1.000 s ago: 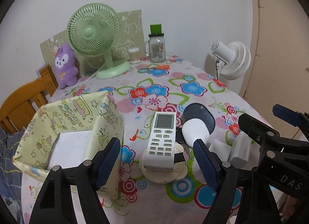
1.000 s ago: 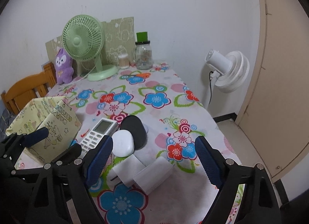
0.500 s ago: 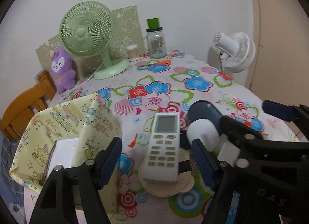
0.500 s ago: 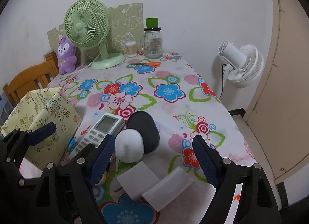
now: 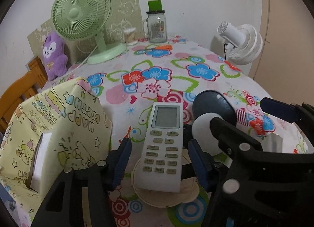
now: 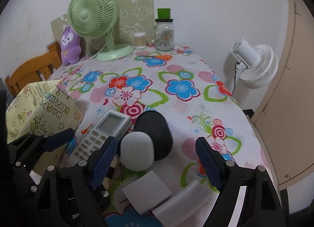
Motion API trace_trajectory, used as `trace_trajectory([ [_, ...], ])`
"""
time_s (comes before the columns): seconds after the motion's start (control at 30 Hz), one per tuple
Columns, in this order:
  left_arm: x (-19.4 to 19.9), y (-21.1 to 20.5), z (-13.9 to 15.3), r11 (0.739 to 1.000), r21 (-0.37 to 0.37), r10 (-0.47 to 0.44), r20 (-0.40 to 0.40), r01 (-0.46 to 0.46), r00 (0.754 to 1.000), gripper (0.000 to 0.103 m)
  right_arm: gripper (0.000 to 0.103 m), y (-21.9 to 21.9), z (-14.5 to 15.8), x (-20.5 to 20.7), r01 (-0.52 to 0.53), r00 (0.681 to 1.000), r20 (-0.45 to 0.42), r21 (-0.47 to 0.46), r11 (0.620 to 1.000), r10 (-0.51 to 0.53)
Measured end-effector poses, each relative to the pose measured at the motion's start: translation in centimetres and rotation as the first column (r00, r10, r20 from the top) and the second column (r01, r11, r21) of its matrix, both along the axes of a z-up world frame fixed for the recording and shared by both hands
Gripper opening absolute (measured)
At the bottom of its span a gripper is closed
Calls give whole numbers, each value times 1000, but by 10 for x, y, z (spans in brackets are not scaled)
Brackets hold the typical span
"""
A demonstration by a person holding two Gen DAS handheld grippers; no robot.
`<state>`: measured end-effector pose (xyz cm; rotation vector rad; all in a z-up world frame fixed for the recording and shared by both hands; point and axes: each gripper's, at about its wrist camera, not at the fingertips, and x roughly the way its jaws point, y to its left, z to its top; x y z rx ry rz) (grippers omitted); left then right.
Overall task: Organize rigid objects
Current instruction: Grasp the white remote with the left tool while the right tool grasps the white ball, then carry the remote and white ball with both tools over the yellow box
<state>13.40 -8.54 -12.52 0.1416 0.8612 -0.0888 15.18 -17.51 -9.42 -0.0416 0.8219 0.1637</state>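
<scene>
The left tongs (image 5: 159, 160) hang low over the white remote control (image 5: 163, 148), one blue pad on each side of its lower half. Their jaws have just been closing, yet a sliver of gap shows on both sides, so the pads are not pressing on it. The remote lies screen up with its lower end resting on a round beige disc (image 5: 166, 197) crossed by a dark band.

The right tongs (image 6: 155, 160) are spread wide and empty — they hover above a white egg-shaped case (image 6: 136, 153) that leans against a dark oval case (image 6: 155, 133), just to the right of the remote. Nearer that camera lie two white blocks side by side: a flat square one (image 6: 146, 191) and a longer one (image 6: 182, 197), touching each other.

To the left of the remote stands a yellow cartoon-print paper box (image 5: 58, 129), open at the top, with a white box (image 5: 38, 160) already inside it.

All of this sits on the tabletop (image 6: 176, 66), under a flowered cloth. Along its far edge, by the wall, stand a green desk fan (image 5: 82, 17), a purple plush toy (image 5: 55, 54), a tub of cotton swabs (image 5: 130, 35) and a glass jar (image 5: 157, 27) with a green block on its lid. Off the tabletop, at right, is a white fan (image 6: 255, 64) — at left, a wooden chair (image 5: 21, 87).
</scene>
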Motion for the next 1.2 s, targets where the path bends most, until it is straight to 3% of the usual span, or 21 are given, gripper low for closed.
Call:
trace_trajectory([
  [0.2,11,7,-15,998,-59,-3,-77,-2,997,60,75,11,-14,12,-21,998,-58,-28,999,20],
  [0.3,11,8,-14,997,-78,0,-75,-6,997,59,72,12,-19,17,-20,996,-89,11,1000,21],
  [0.5,8,8,-14,994,-111,-20,-64,13,998,49,68,14,-29,23,-12,992,-124,57,998,19],
  [0.6,8,7,-15,994,-111,-31,-54,25,998,45,50,15,-31,24,0,992,-123,54,999,7],
  [1.2,-2,6,1,994,-108,-34,-26,31,999,45,50,9,-17,12,42,996,-85,69,997,-36],
])
